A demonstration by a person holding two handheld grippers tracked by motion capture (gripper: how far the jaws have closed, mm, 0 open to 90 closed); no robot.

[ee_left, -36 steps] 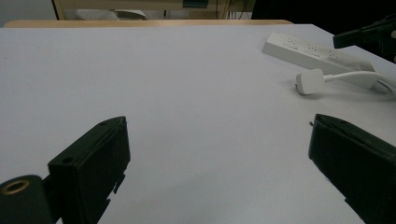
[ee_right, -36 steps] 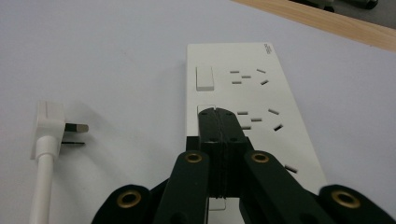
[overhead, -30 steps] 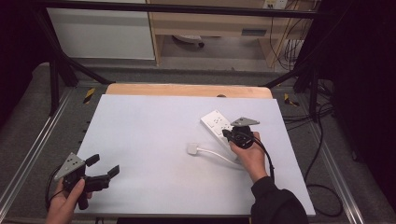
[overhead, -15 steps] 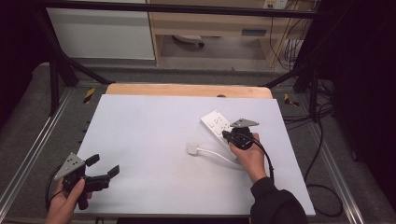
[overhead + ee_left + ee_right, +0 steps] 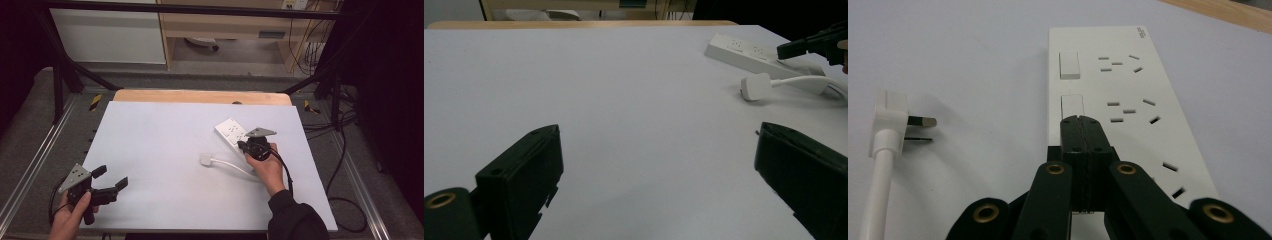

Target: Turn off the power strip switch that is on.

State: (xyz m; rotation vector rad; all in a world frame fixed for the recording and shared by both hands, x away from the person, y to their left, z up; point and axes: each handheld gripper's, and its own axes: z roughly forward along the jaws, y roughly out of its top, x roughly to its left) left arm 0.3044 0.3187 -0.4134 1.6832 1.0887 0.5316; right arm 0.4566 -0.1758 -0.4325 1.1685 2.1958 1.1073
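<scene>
Plug (image 5: 206,159) left of power strip (image 5: 231,131)

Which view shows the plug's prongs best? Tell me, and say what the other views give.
The right gripper view: the white plug lies close, side-on, with its metal prongs clear beside the power strip. The left gripper view shows the plug farther off, prongs hidden. The high view shows it as a small white shape.
</scene>
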